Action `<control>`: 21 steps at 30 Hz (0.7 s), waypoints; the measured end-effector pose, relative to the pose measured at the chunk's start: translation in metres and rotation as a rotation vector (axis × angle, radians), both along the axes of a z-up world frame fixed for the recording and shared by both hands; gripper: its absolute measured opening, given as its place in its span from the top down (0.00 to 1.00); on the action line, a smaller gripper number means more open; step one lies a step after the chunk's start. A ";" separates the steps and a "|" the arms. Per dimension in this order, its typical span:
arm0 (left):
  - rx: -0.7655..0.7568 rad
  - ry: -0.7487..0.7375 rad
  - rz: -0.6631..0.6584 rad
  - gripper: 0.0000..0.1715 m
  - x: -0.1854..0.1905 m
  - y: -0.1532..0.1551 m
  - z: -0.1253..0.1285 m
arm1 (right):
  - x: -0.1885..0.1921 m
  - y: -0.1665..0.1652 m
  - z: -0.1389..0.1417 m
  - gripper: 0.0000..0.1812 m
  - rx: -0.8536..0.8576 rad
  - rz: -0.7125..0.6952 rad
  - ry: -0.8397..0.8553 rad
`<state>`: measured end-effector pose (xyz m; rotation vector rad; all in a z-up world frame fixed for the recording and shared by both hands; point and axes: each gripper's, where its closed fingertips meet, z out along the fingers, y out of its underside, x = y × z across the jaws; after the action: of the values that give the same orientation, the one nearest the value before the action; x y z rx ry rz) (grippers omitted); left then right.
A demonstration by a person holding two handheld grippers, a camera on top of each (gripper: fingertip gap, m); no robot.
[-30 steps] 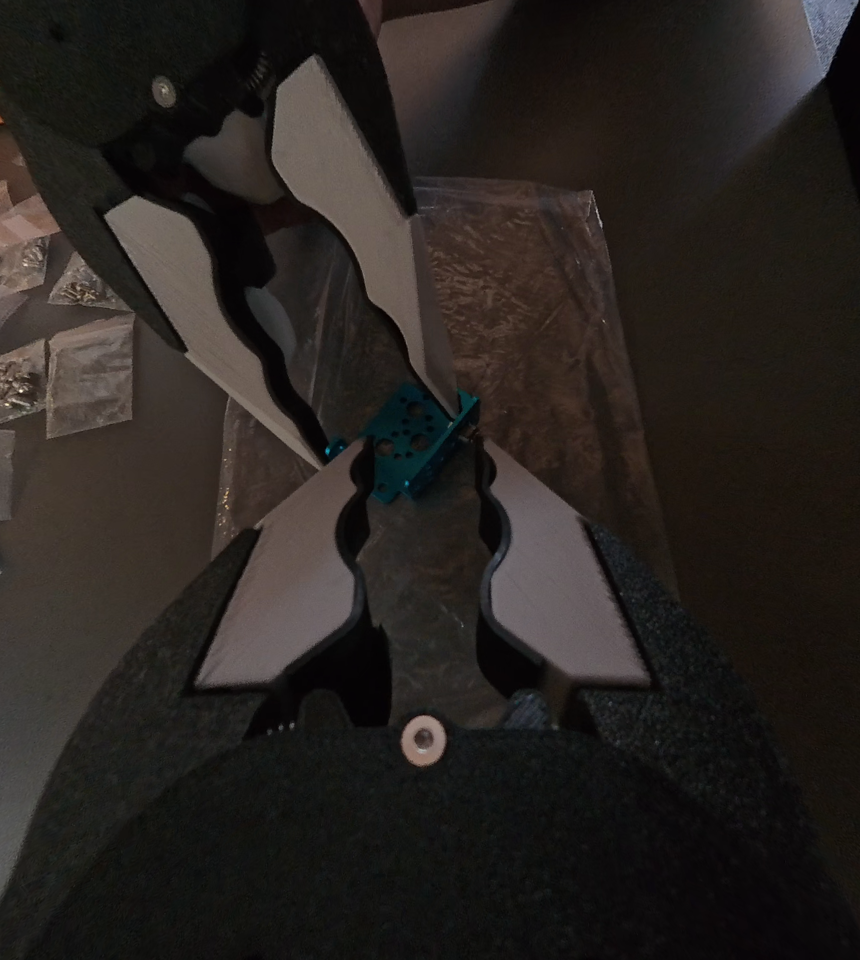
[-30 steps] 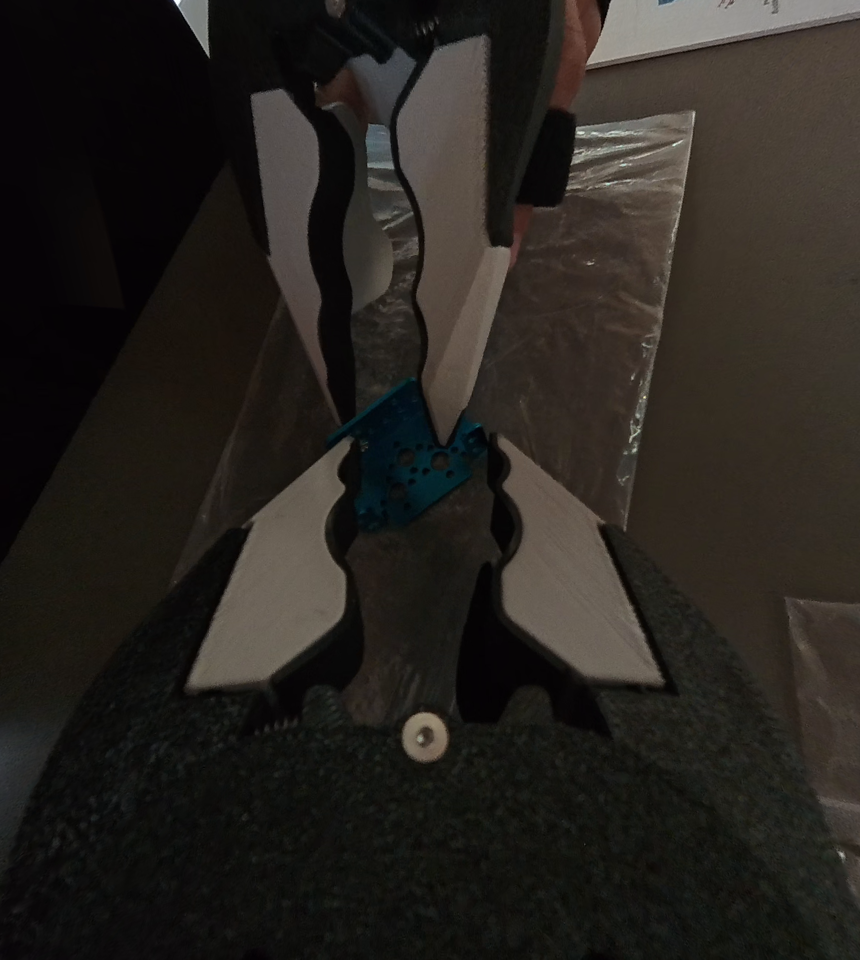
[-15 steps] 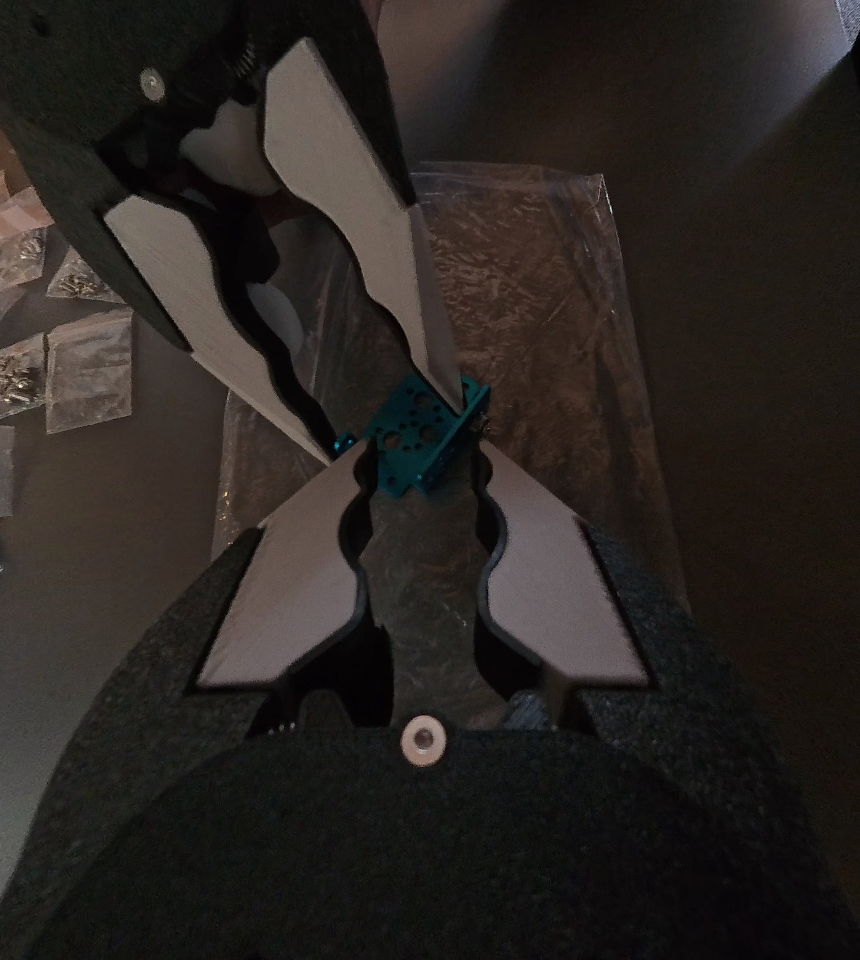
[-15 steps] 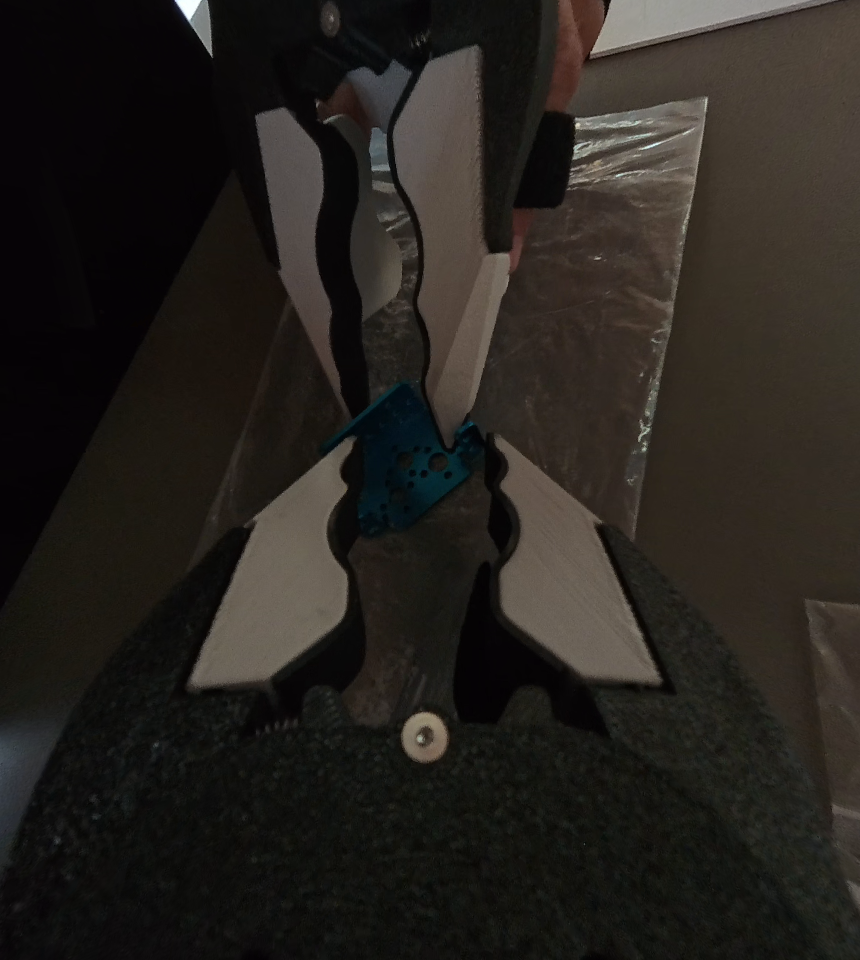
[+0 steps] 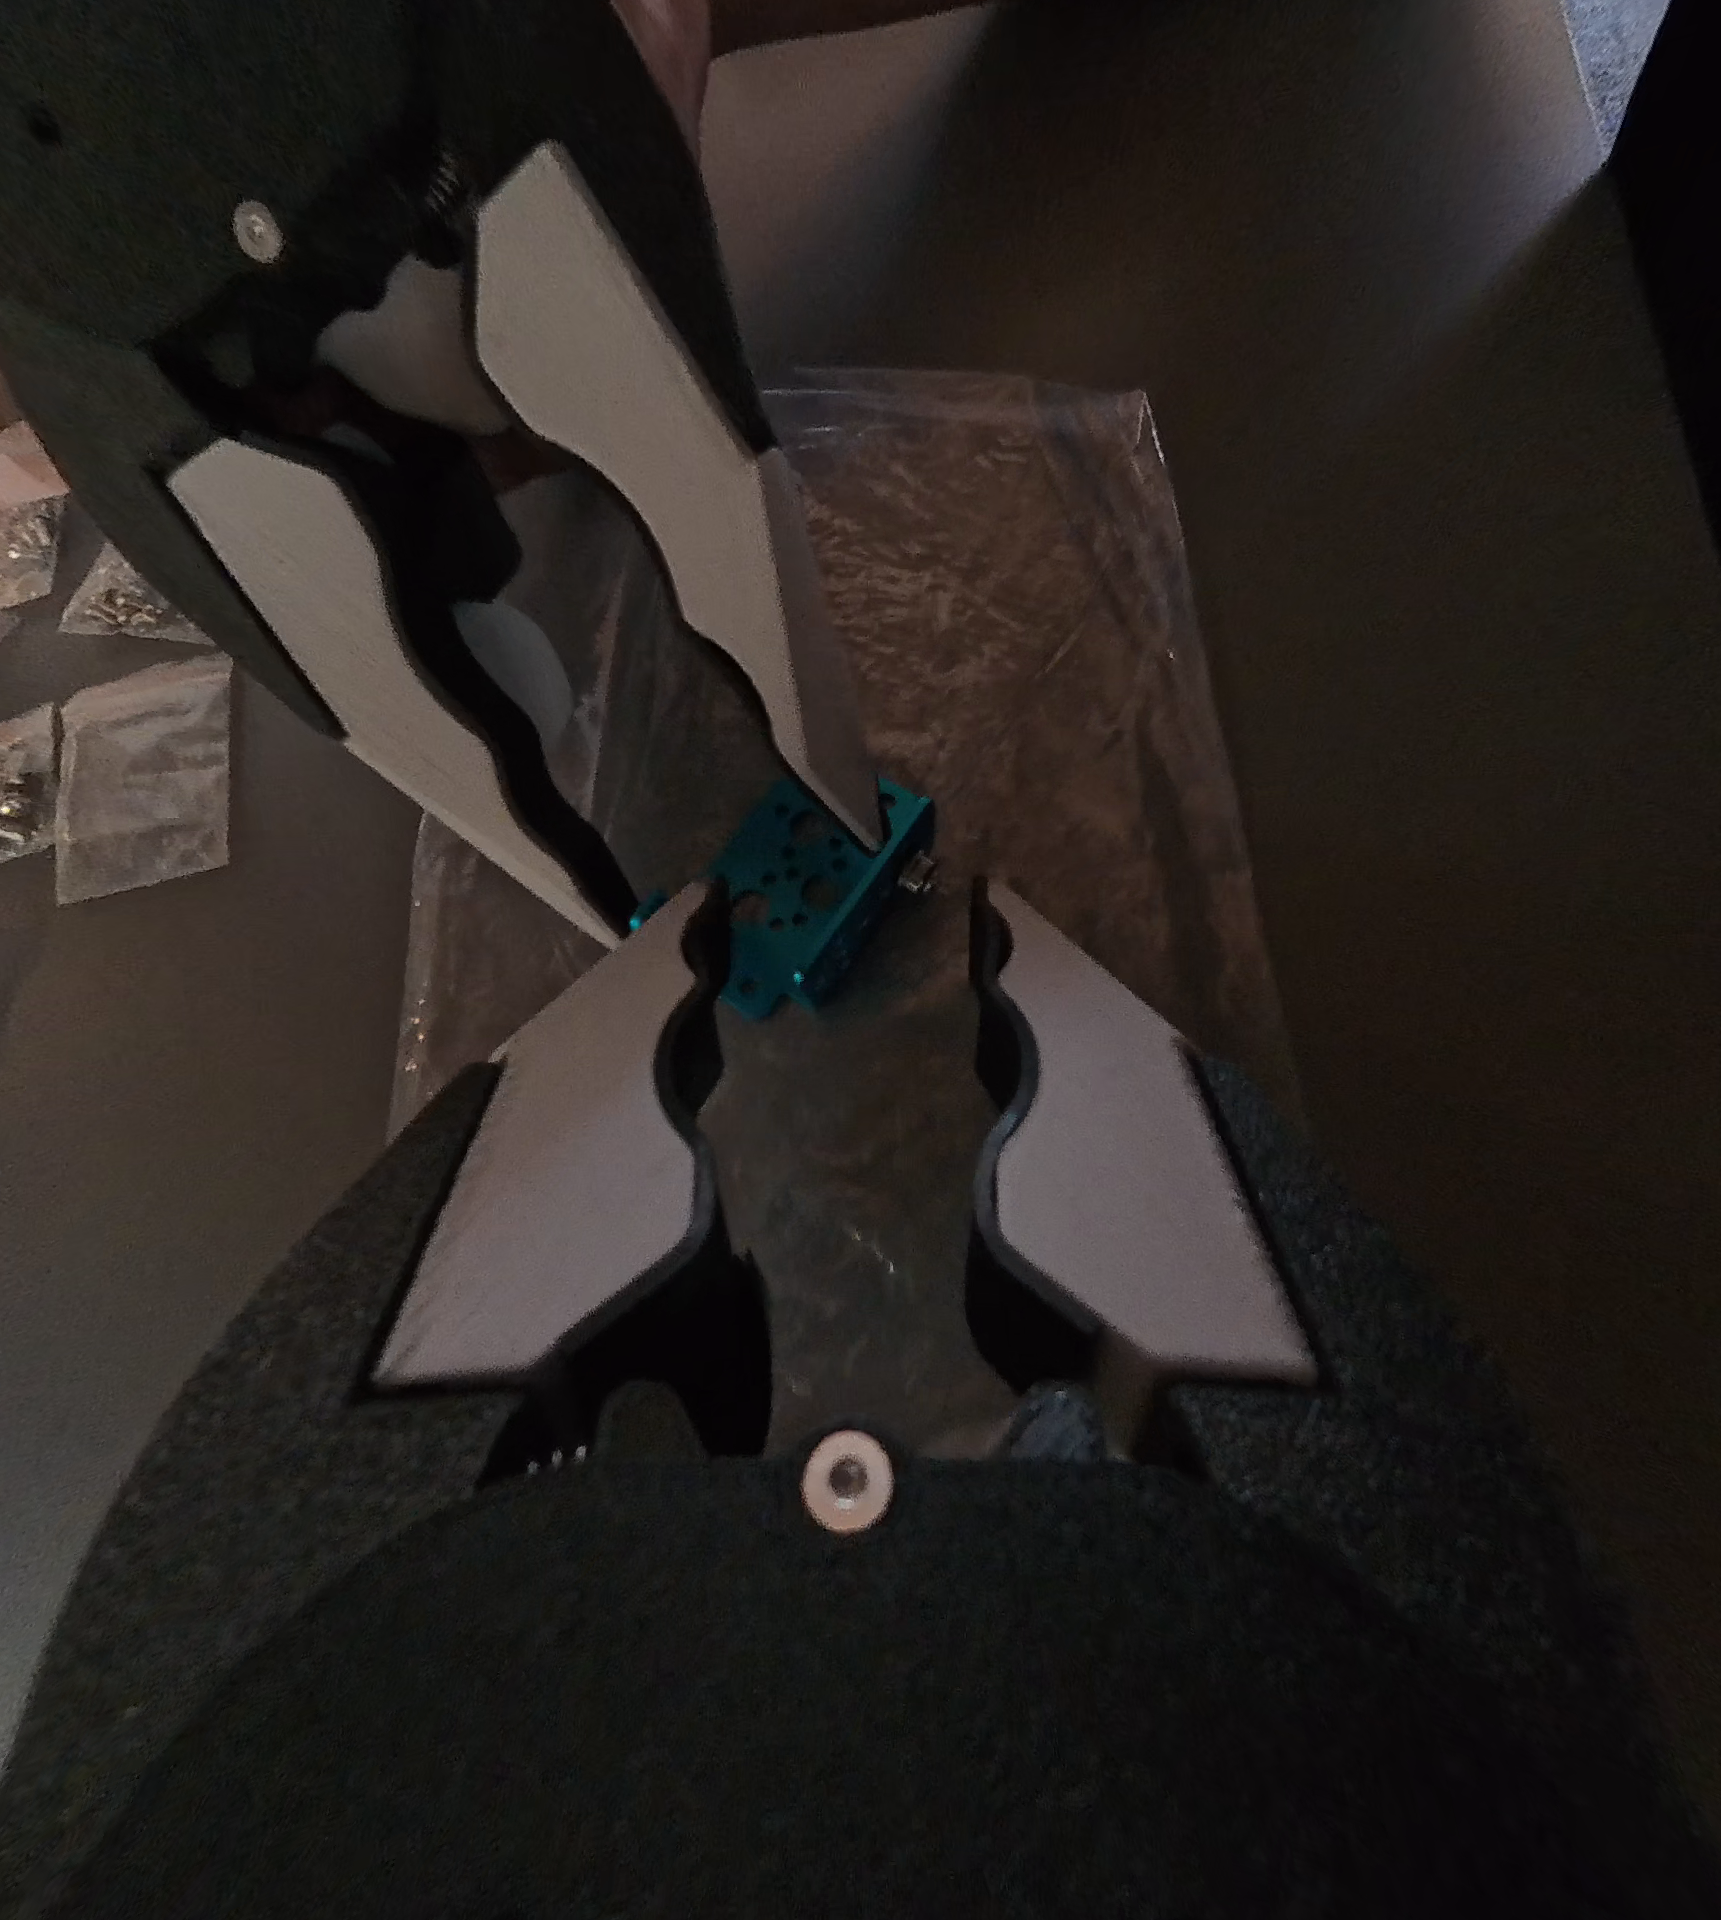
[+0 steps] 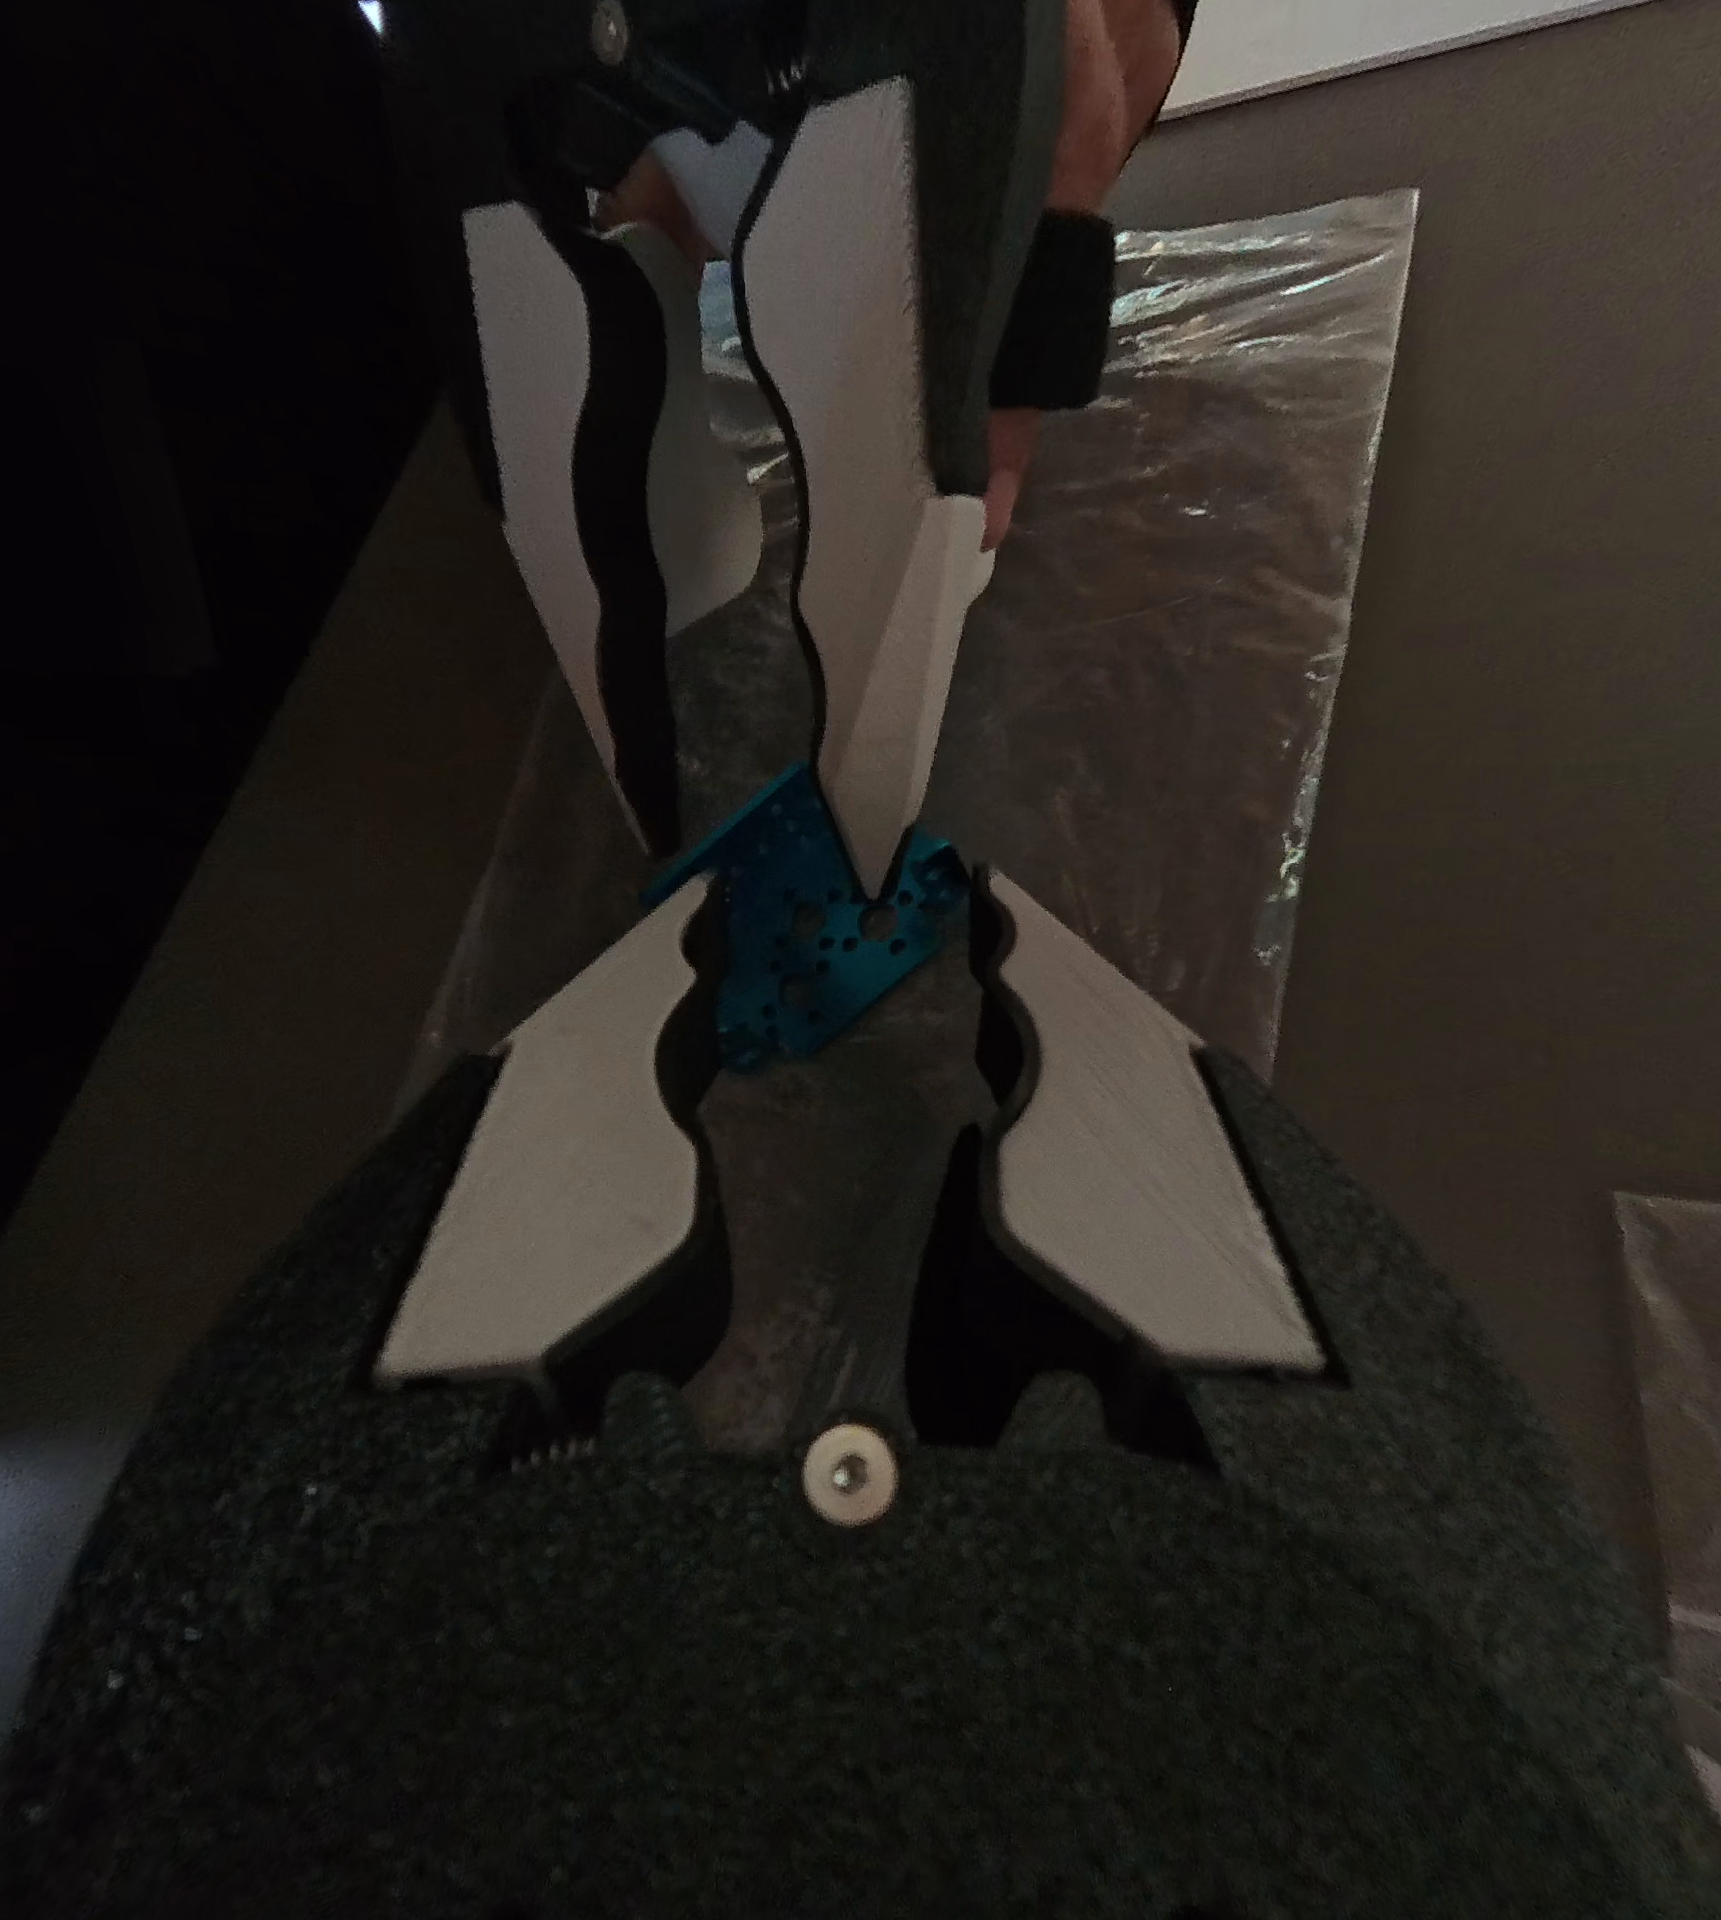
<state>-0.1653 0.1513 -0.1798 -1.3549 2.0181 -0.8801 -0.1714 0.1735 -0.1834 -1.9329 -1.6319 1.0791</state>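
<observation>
Bracket: blue perforated metal bracket (image 5: 802,902), tilted, long axis running diagonally between both grippers' tips.
Writing: none legible on it.
Left gripper (image 5: 840,902): jaws spread; left tip touches the bracket, right tip apart.
Right gripper (image 6: 840,902): jaws spread likewise around the bracket.
Beneath: clear plastic bag (image 5: 1043,644) on grey table (image 5: 1458,831).
Beyond: small hardware bags (image 5: 66,790).

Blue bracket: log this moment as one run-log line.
left gripper: open, at blue bracket | right gripper: open, at bracket | bracket: over clear plastic bag | table: small bags

Dim room, grey-brown tabletop (image 5: 1458,935), pale strip (image 6: 1458,42) beyond its far edge
</observation>
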 end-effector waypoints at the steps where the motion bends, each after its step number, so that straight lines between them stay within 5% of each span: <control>1: 0.000 -0.003 0.007 0.73 0.001 0.001 0.000 | -0.001 0.000 0.000 0.75 0.001 0.001 -0.002; 21: 0.016 -0.003 0.027 0.75 0.004 0.004 0.000 | -0.001 0.000 -0.001 0.75 -0.036 -0.014 0.003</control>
<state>-0.1614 0.1549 -0.1803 -1.3687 1.9958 -0.8513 -0.1721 0.1734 -0.1841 -1.9618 -1.6055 1.1124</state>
